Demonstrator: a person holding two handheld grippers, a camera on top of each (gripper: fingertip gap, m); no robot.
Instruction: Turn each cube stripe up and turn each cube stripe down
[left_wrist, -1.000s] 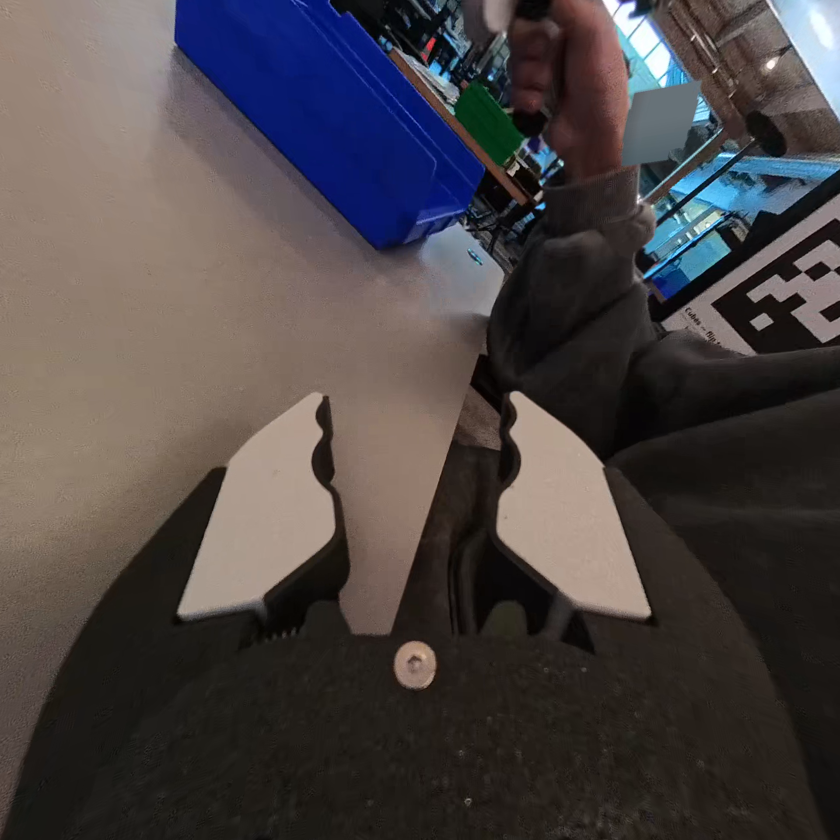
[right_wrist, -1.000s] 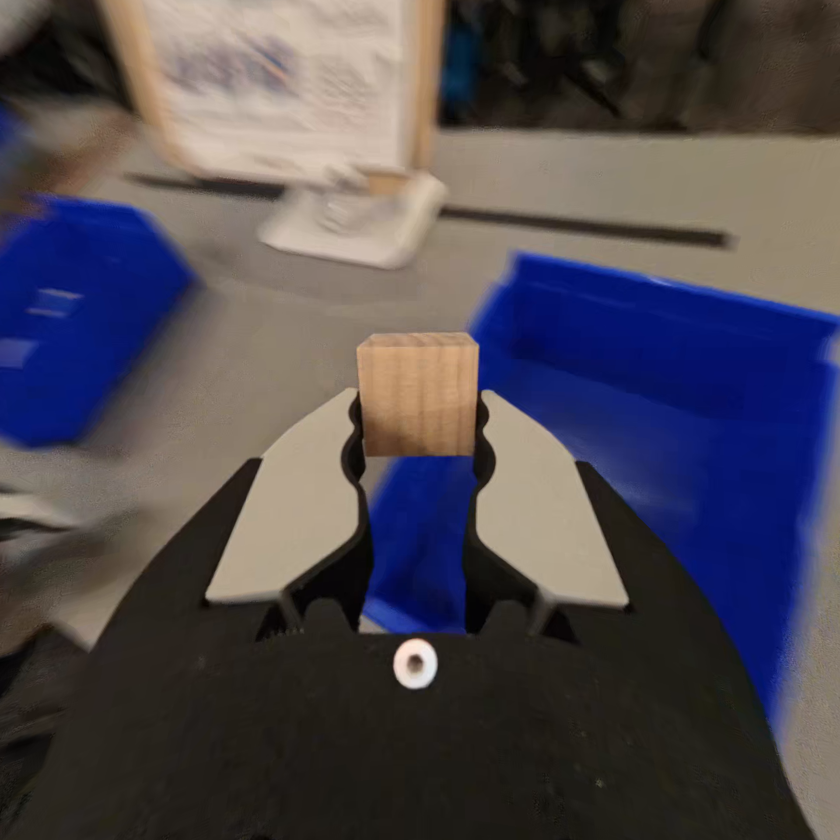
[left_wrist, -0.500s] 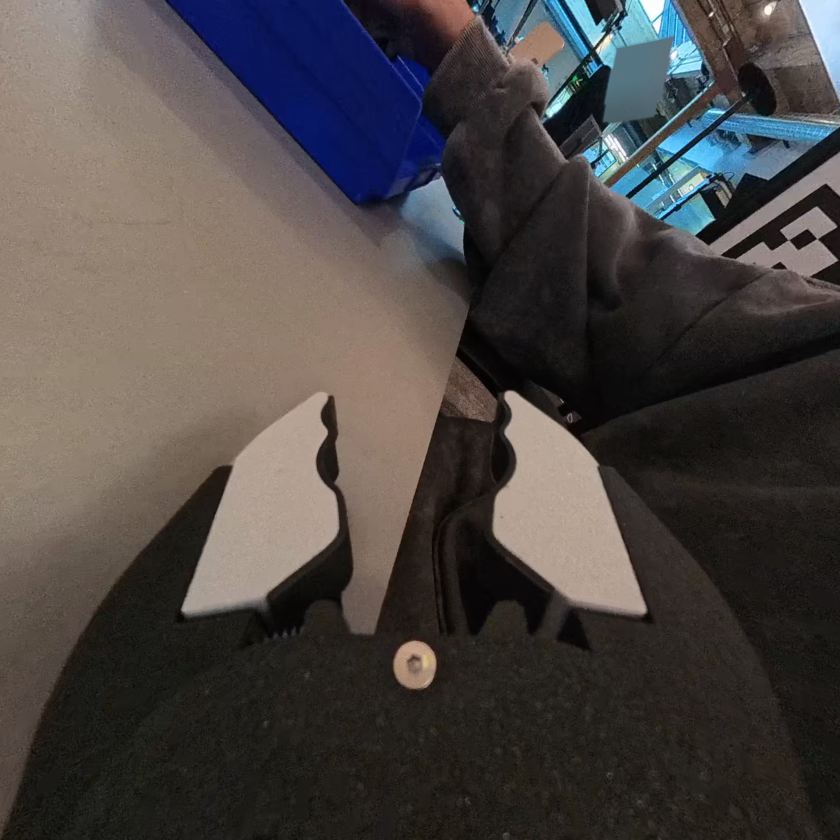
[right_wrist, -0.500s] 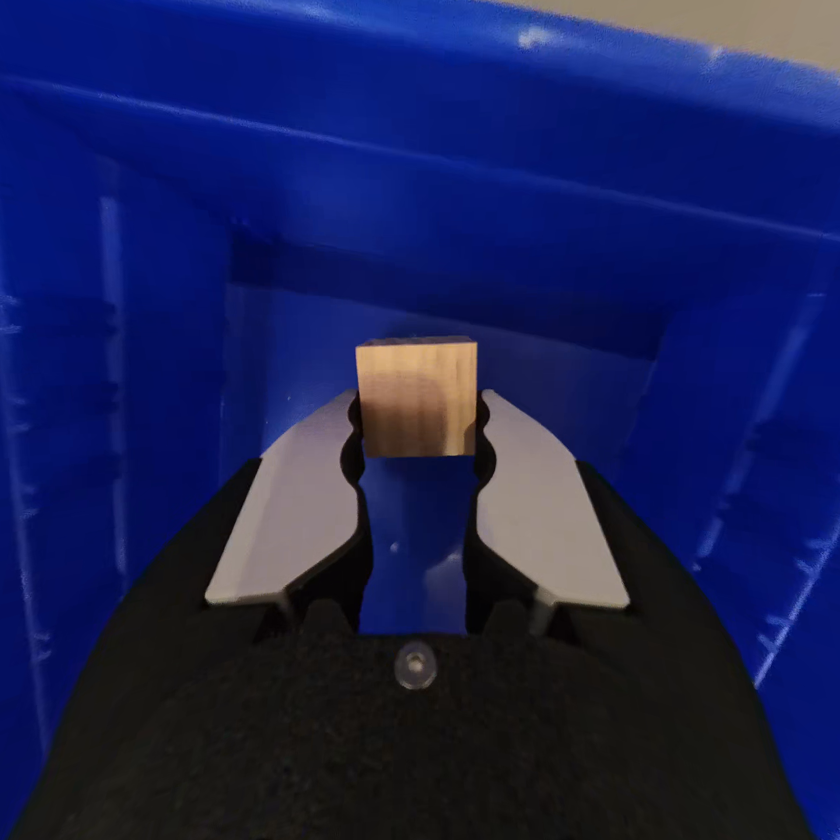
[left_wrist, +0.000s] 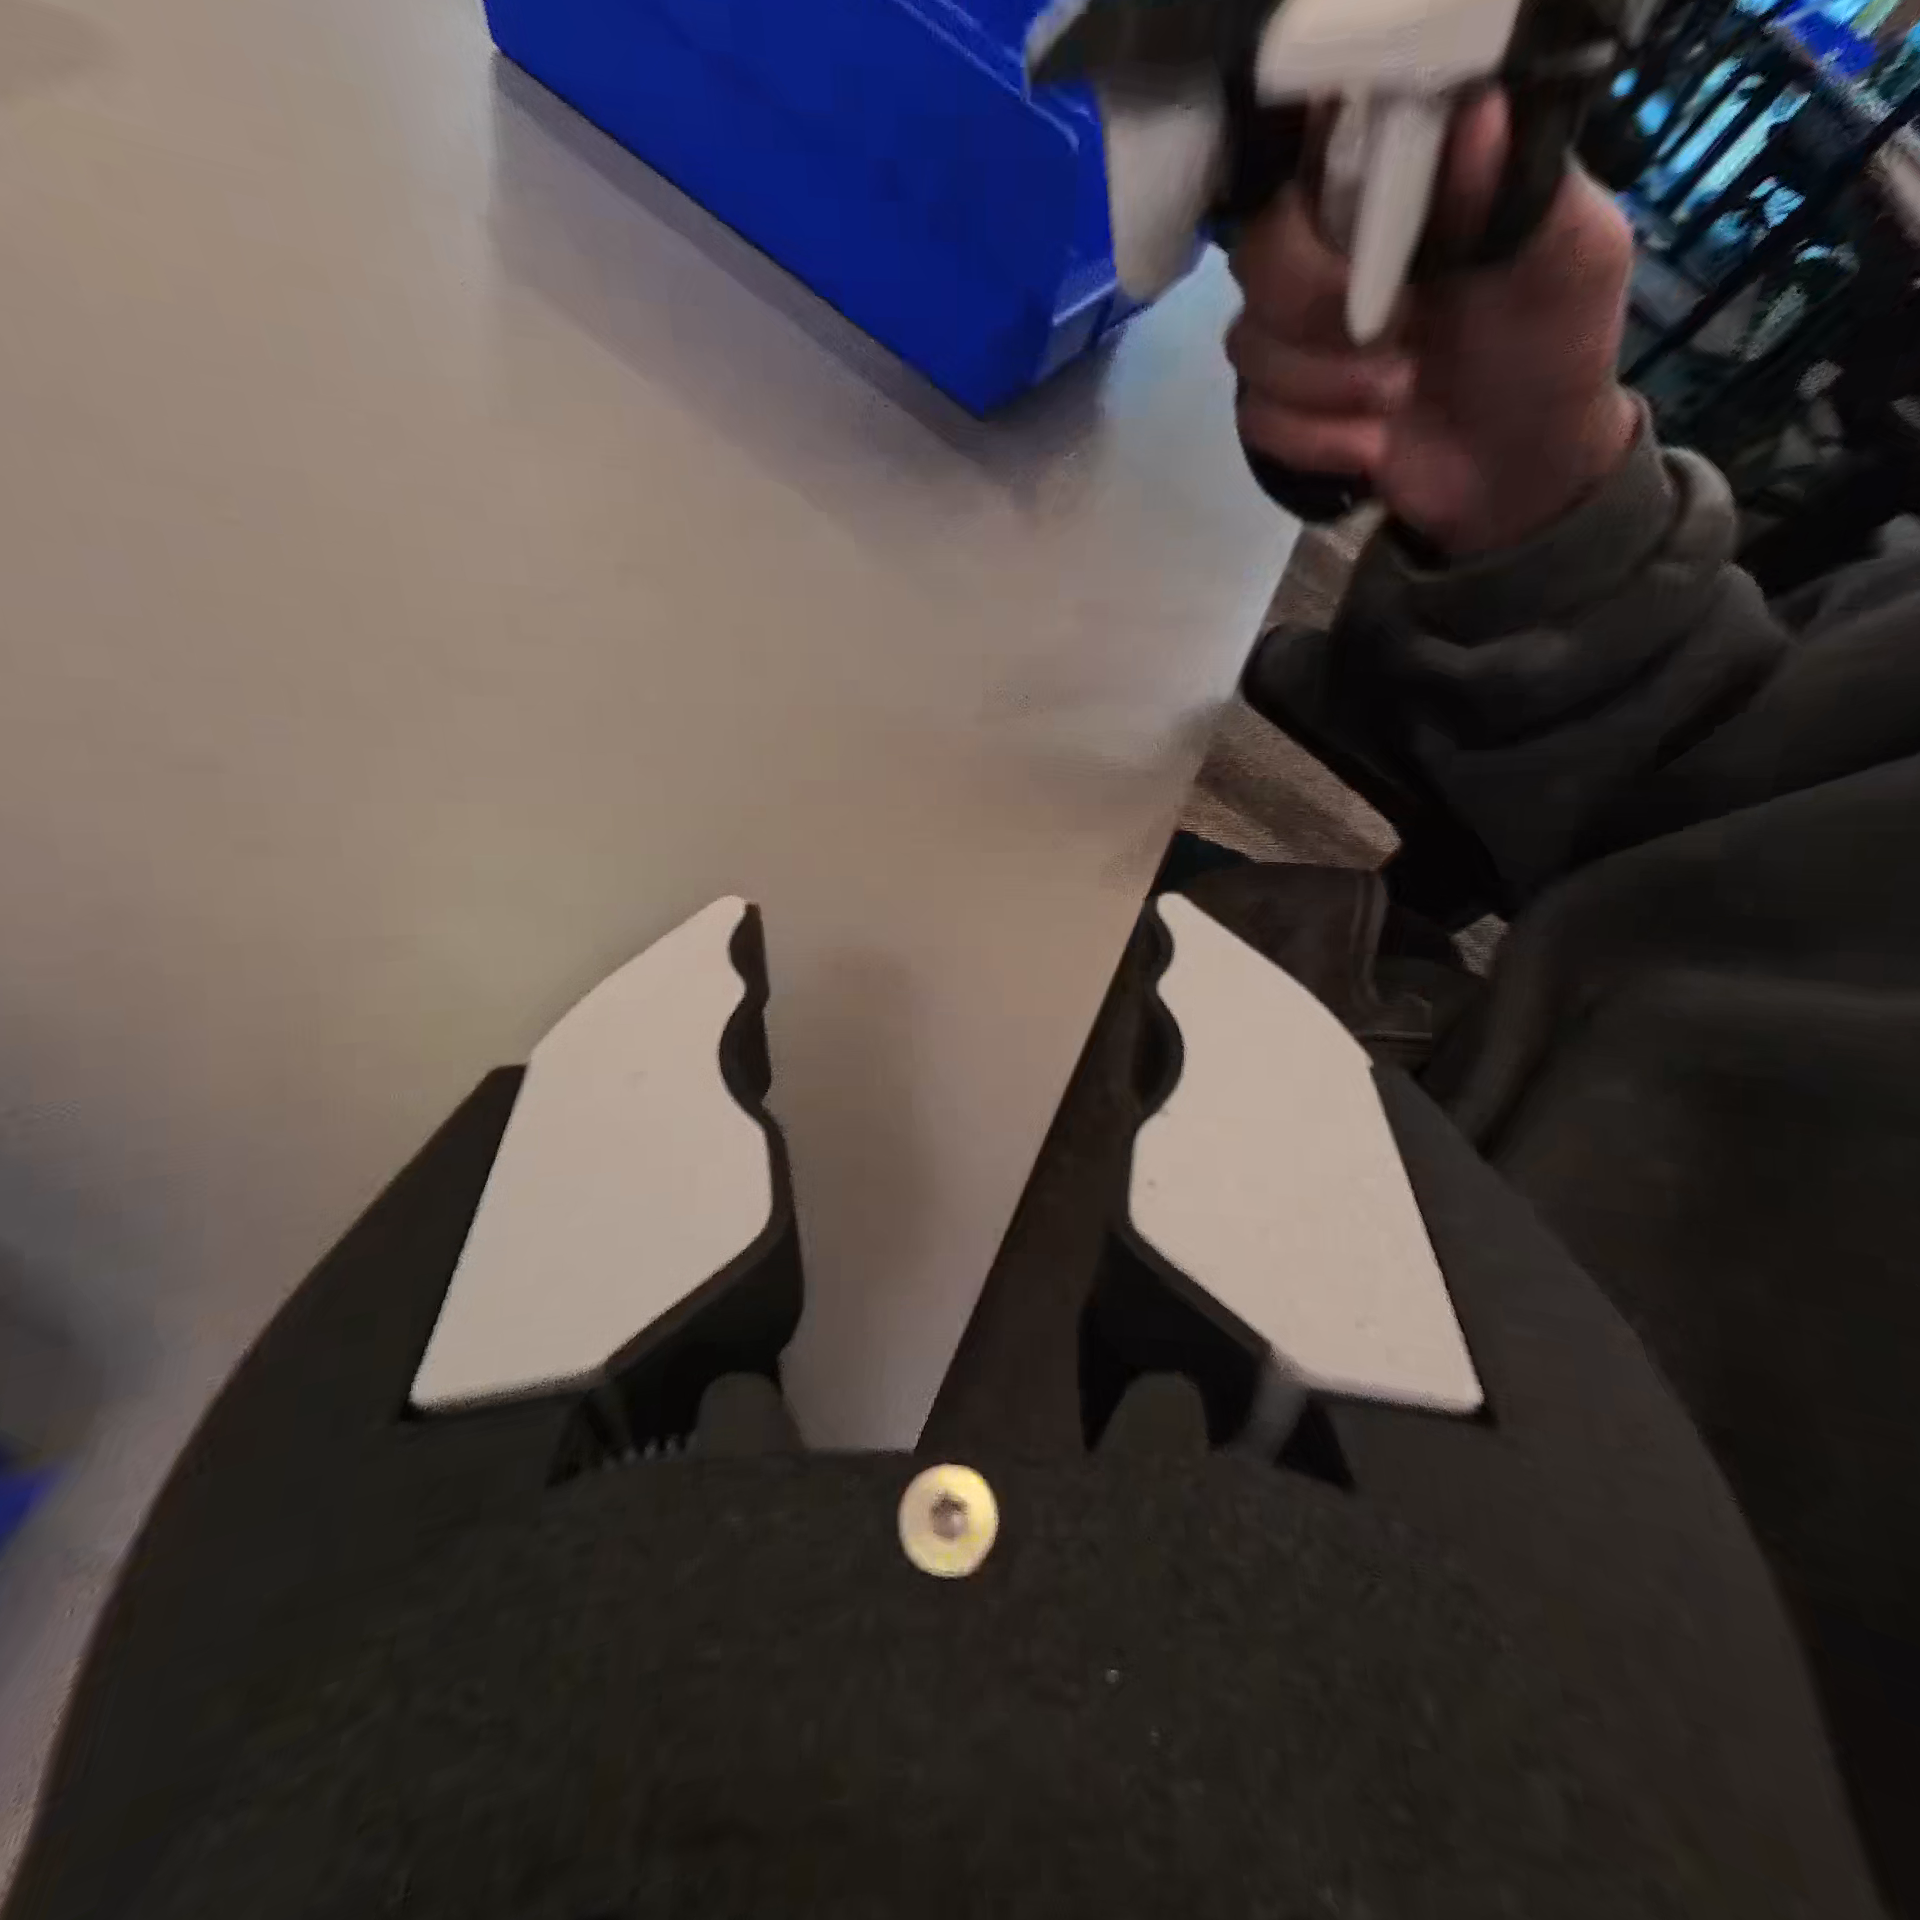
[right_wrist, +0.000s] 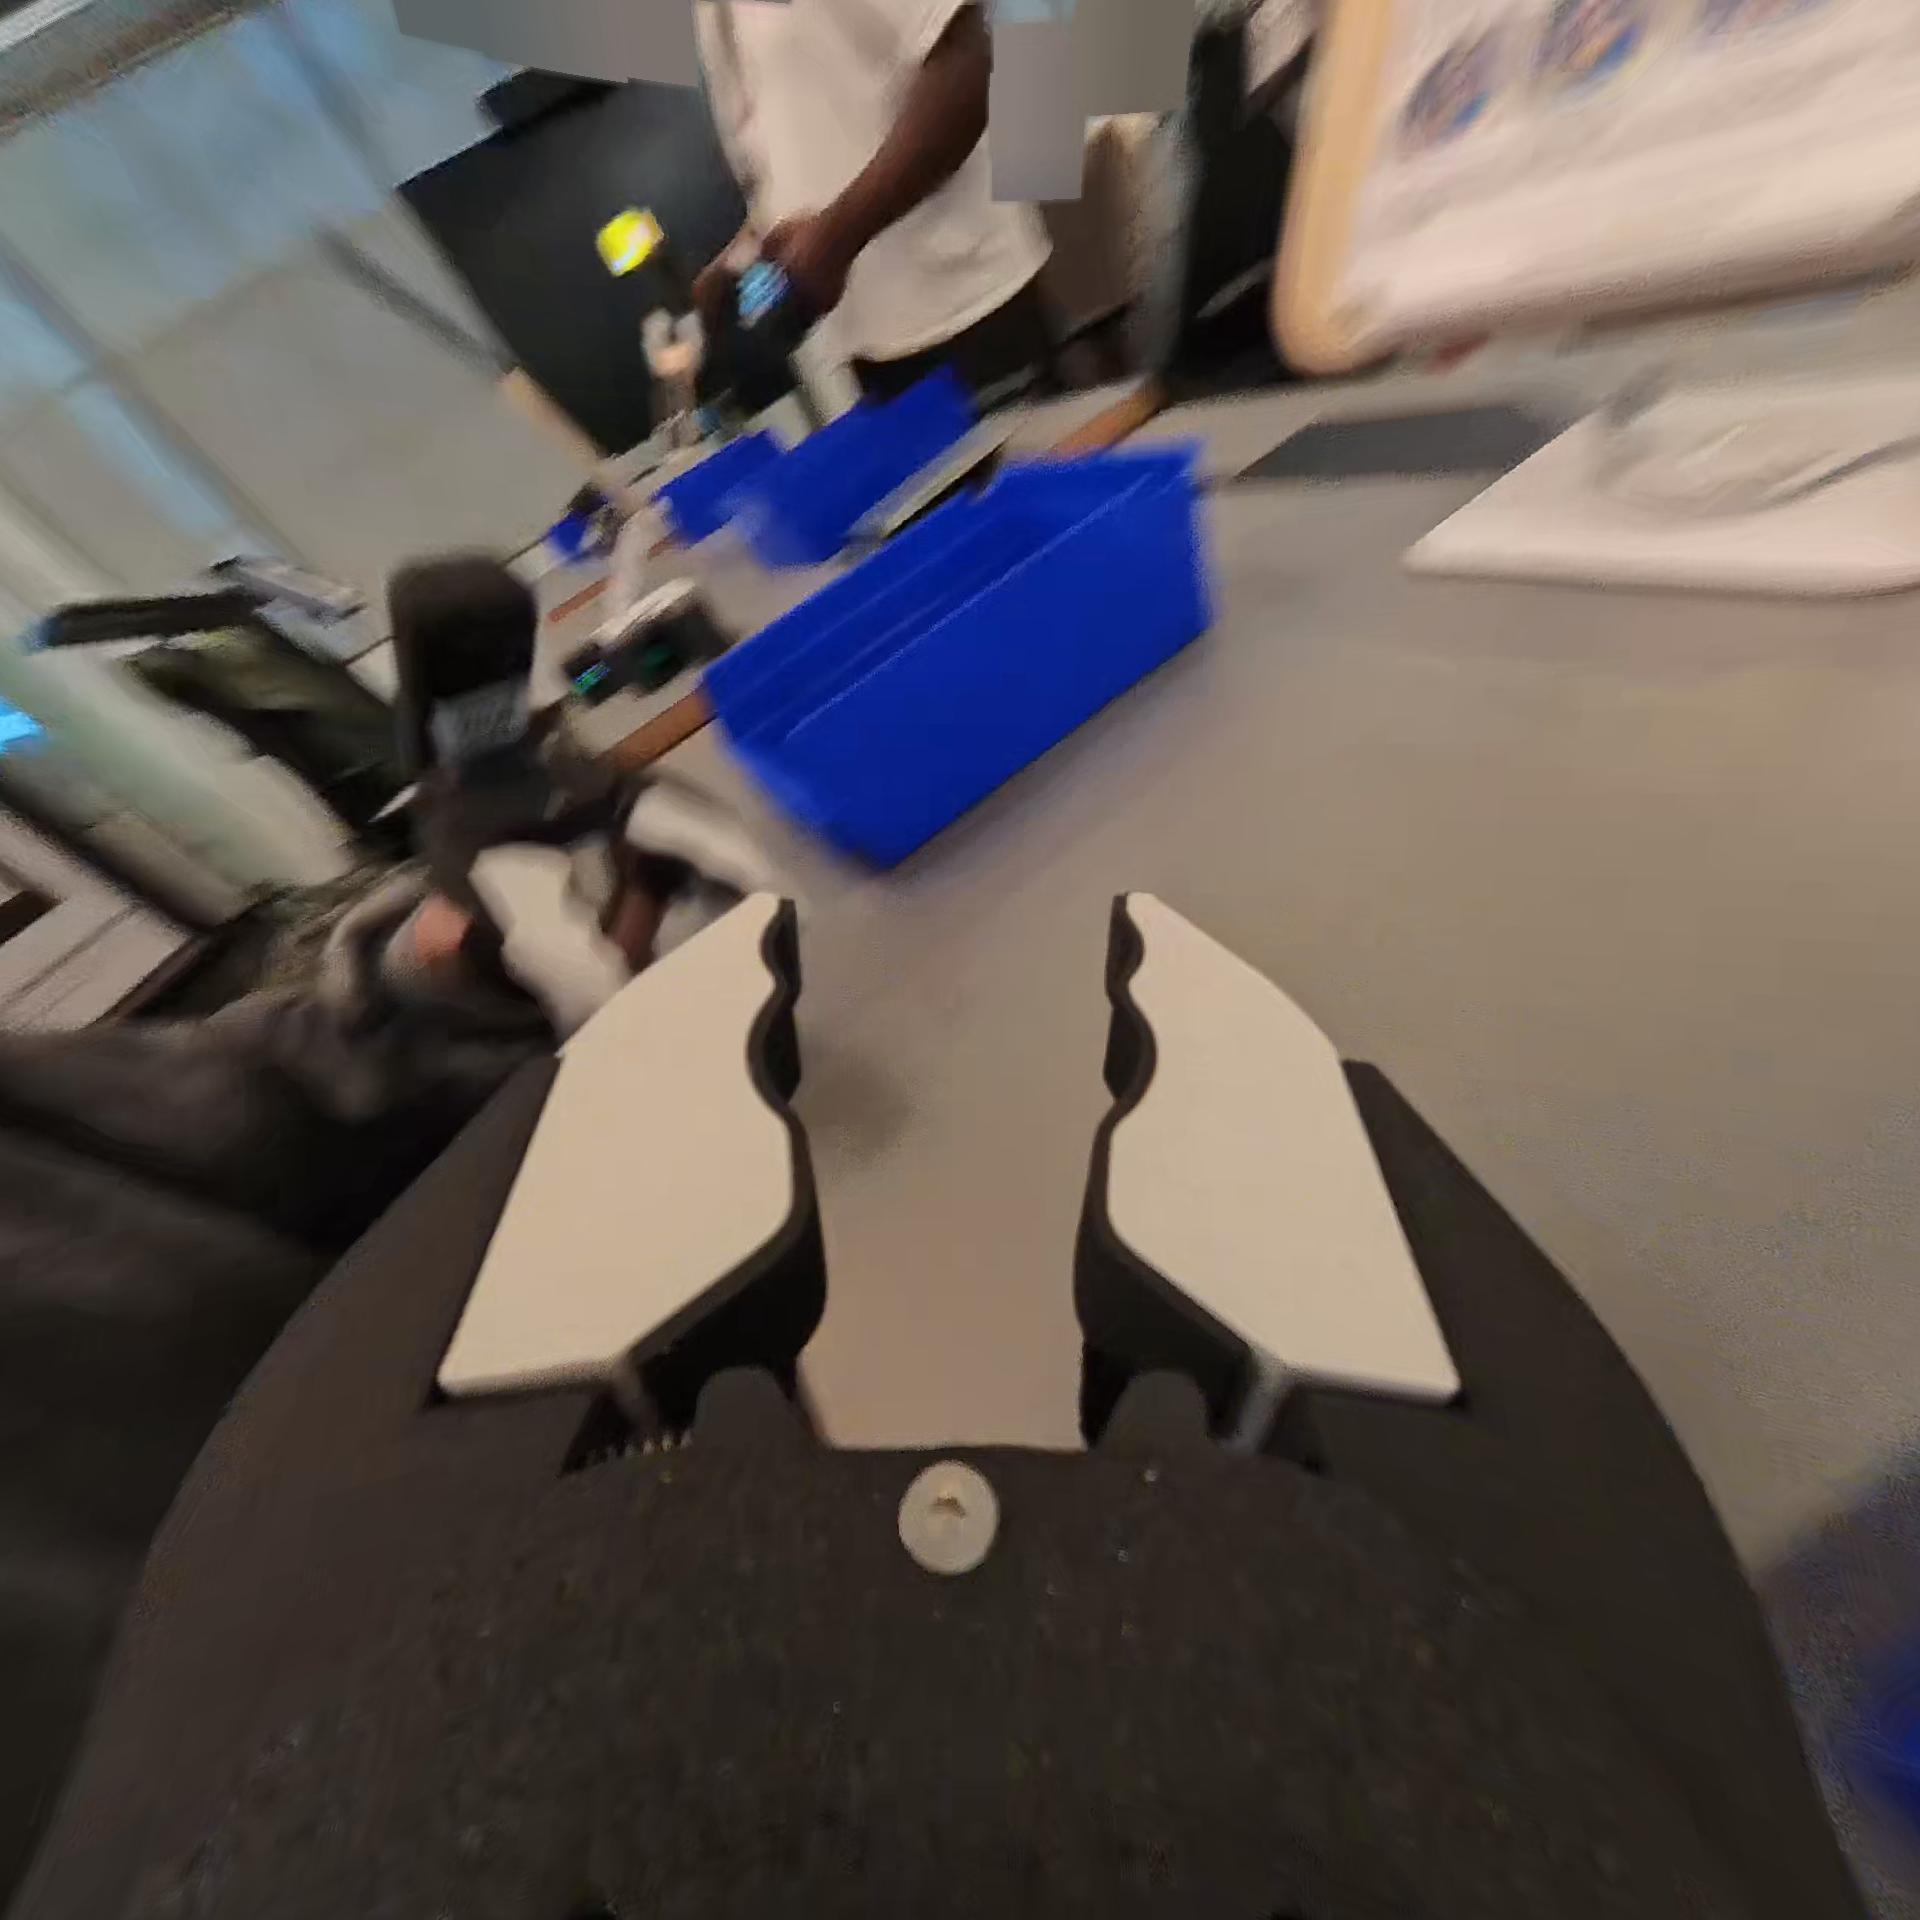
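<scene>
Cubes: none visible in either view right now, so their location can't be told from these frames; no stripe to check either. Right gripper (right_wrist: 951, 914) jaws spread wide, nothing between them, only bare grey tabletop (right_wrist: 1455, 831) showing through the gap; view is motion-blurred, so it reads as in transit, not set up on a target. Left gripper (left_wrist: 951, 914) also wide and empty, parked low at the near table edge (left_wrist: 1174, 831), half over the table, half over the person's dark clothing (left_wrist: 1714, 1143); looks idle, kept out of the working side's way. Left view also catches the right gripper farther off, blurred, gripped by the person's hand (left_wrist: 1455, 364) above a blue bin (left_wrist: 831, 156) corner, grey sleeve (left_wrist: 1558, 644) below it. Right view: another blue bin (right_wrist: 987, 665) sits on the table ahead and to the left, well apart from the fingertips; interior not visible from this angle, so contents unknown. White stand base (right_wrist: 1714, 520) and a framed board (right_wrist: 1558, 156) at far right. Background: more blue bins (right_wrist: 831, 468) on a farther table, a standing person (right_wrist: 883, 208), a dark chair (right_wrist: 457, 644). Judgement: both tongs free, likely between cubes; next move needs a cube found and approached with jaws open as they are.
</scene>
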